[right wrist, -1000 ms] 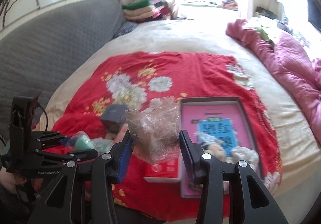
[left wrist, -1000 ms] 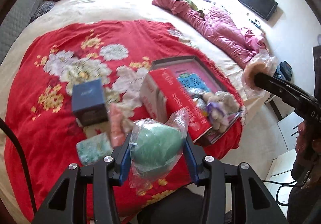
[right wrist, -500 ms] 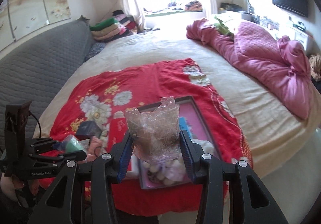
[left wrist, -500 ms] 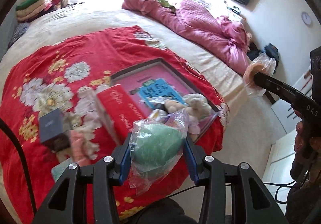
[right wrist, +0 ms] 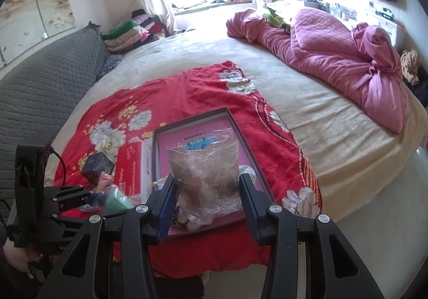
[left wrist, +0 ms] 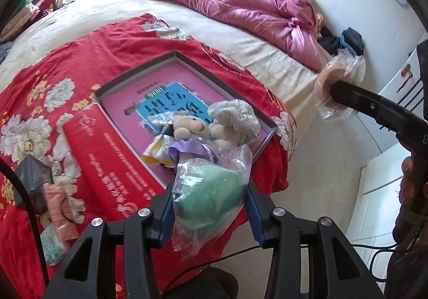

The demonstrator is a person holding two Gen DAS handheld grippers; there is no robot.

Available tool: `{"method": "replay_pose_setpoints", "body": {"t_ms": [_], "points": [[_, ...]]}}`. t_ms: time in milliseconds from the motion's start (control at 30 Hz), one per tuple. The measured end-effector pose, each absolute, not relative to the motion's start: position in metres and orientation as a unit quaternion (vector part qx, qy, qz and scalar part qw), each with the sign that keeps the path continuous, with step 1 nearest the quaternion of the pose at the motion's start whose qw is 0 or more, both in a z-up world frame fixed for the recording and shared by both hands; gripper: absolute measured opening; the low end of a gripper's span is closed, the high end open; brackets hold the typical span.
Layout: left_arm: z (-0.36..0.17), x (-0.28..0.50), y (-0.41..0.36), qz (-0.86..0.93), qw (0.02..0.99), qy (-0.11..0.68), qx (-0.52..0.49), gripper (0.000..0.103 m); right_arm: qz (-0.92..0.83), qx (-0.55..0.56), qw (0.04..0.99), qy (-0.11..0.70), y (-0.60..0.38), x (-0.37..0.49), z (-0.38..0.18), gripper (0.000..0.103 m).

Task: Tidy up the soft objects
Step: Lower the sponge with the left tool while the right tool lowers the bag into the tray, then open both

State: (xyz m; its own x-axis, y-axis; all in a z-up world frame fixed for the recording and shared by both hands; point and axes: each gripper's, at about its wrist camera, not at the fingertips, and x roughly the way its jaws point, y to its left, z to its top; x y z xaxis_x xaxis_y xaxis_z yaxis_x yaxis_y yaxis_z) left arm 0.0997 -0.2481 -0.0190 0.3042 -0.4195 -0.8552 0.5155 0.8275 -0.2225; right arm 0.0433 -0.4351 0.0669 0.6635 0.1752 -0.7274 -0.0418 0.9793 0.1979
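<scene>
In the left wrist view my left gripper (left wrist: 210, 193) is shut on a green soft object in a clear bag (left wrist: 211, 197), held above the near corner of a dark-rimmed tray (left wrist: 187, 58) with a pink floor. A plush bear (left wrist: 187, 125) and a white knitted piece (left wrist: 235, 114) lie in that tray. My right gripper (right wrist: 206, 184) is shut on a beige soft object in a clear bag (right wrist: 206, 173), over the tray's (right wrist: 232, 122) near end. From the left view the right gripper (left wrist: 335, 89) with its bagged beige object (left wrist: 327, 79) hangs off the bed's right side.
A red box (left wrist: 115, 154), a dark cube box (left wrist: 32, 173) and a pink pack (left wrist: 57, 216) lie on the red flowered cloth (left wrist: 107, 42) left of the tray. A pink quilt (right wrist: 334, 50) is bunched at the bed's far right. A grey padded headboard (right wrist: 40, 84) runs along the left.
Both grippers have swung sideways over the bed with their bags still held. The tray has come from the right side of each view to just in front of the fingers.
</scene>
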Motion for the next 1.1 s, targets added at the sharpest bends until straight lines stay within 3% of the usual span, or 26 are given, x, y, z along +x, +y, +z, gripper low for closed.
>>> {"method": "replay_pose_setpoints", "body": {"t_ms": [500, 1100], "points": [[-0.068, 0.119, -0.284, -0.298, 0.778, 0.55, 0.058, 0.047, 0.038, 0.092, 0.886, 0.452, -0.456, 0.068, 0.01, 0.047], [-0.09, 0.149, -0.286, -0.282, 0.781, 0.553, 0.061, 0.047, 0.014, 0.057, 0.865, 0.498, -0.461, 0.107, -0.041, 0.047]]}}
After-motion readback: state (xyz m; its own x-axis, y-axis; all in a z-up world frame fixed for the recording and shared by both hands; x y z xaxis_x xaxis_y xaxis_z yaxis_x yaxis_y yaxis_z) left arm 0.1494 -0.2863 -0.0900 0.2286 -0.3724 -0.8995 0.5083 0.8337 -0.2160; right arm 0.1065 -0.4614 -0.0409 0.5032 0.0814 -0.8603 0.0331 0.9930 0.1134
